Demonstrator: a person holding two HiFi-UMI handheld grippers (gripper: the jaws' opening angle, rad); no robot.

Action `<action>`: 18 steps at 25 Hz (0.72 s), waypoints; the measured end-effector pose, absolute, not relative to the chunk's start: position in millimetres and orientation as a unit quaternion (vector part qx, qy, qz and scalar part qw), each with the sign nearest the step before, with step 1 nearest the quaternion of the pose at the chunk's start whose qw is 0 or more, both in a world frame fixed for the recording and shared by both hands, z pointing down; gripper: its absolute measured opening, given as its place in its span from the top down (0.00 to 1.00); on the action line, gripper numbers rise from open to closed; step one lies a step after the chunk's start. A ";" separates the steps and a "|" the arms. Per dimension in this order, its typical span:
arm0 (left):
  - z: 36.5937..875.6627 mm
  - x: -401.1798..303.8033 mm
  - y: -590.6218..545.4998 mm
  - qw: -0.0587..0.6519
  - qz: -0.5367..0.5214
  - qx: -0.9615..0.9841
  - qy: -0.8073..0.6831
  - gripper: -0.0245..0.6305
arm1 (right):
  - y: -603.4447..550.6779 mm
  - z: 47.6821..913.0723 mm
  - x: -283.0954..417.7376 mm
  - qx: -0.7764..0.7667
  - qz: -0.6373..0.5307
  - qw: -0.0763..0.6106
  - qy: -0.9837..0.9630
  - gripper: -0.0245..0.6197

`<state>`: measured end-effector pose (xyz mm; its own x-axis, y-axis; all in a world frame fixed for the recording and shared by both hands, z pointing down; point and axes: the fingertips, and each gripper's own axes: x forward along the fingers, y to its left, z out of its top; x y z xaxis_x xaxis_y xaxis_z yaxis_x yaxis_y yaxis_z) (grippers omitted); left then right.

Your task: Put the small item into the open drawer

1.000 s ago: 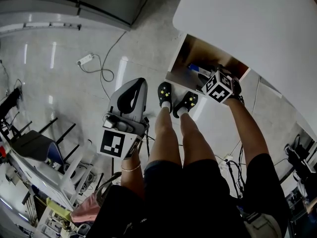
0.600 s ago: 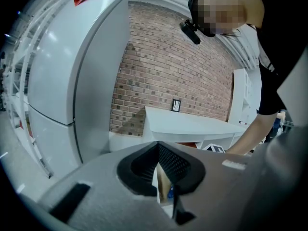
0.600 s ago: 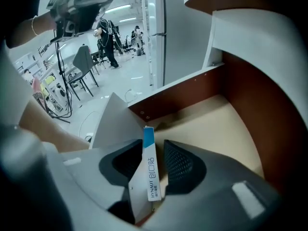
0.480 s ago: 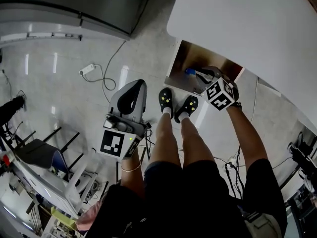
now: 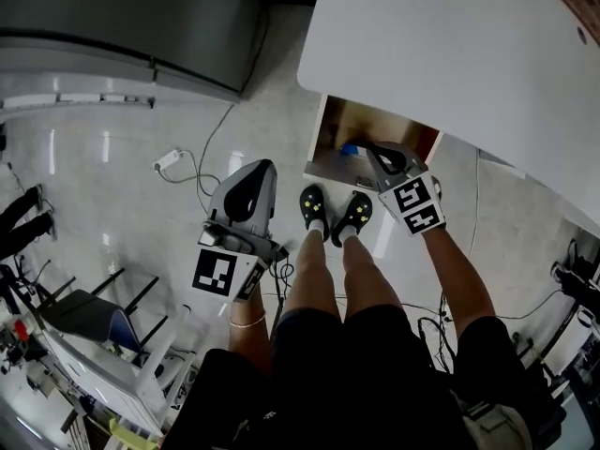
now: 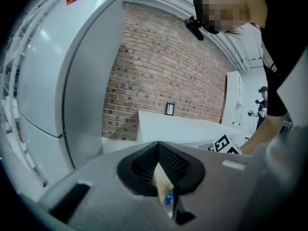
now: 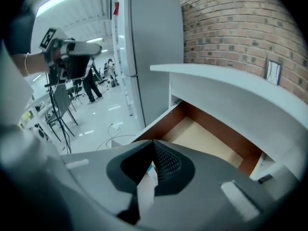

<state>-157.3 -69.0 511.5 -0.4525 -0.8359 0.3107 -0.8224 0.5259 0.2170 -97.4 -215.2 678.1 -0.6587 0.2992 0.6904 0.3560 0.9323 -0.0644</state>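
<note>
above the open drawer [image 5: 371,122], right hand-held gripper [image 5: 374,151], jaws just shut, empty

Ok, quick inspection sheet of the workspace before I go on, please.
Surface: white desk top, nothing seen on the part in view.
Job's things: open drawer under the desk; small blue item lies inside it.
Clutter: dark chair on the floor at the person's left.
Grippers: right gripper over the drawer, tongs just closed, shut, nothing between them; left gripper held apart over the floor, tongs shut, nothing held.
Cables: white power strip with a looped cable on the floor; more cables by the right leg.
Surroundings: grey cabinet, brick wall, glossy floor, person's shoes by the drawer front.
</note>
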 end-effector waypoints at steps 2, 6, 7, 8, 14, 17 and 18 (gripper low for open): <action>504.8 -155.1 -72.7 0.193 -0.016 0.491 -0.850 0.96 | -213.6 658.3 -95.2 -0.169 -0.019 0.355 -0.919 0.95; 495.3 -156.6 -80.3 0.189 -0.010 0.508 -0.840 0.96 | -214.0 620.1 -97.4 -0.147 -0.006 0.323 -0.935 0.95; 496.1 -155.8 -80.1 0.195 -0.003 0.510 -0.838 0.96 | -214.1 611.0 -97.1 -0.142 -0.001 0.316 -0.938 0.95; 495.0 -155.0 -81.0 0.197 0.002 0.513 -0.836 0.96 | -214.6 602.7 -96.3 -0.138 0.005 0.311 -0.940 0.95; 465.1 -153.2 -99.7 0.175 -0.001 0.529 -0.830 0.96 | -218.1 554.4 -89.6 -0.107 0.011 0.276 -0.955 0.95; 455.2 -150.4 -105.3 0.177 -0.004 0.536 -0.825 0.96 | -218.5 533.2 -85.0 -0.094 0.018 0.263 -0.960 0.95; 451.6 -149.8 -107.6 0.177 -0.006 0.539 -0.824 0.96 | -219.7 527.1 -83.4 -0.090 0.022 0.260 -0.961 0.95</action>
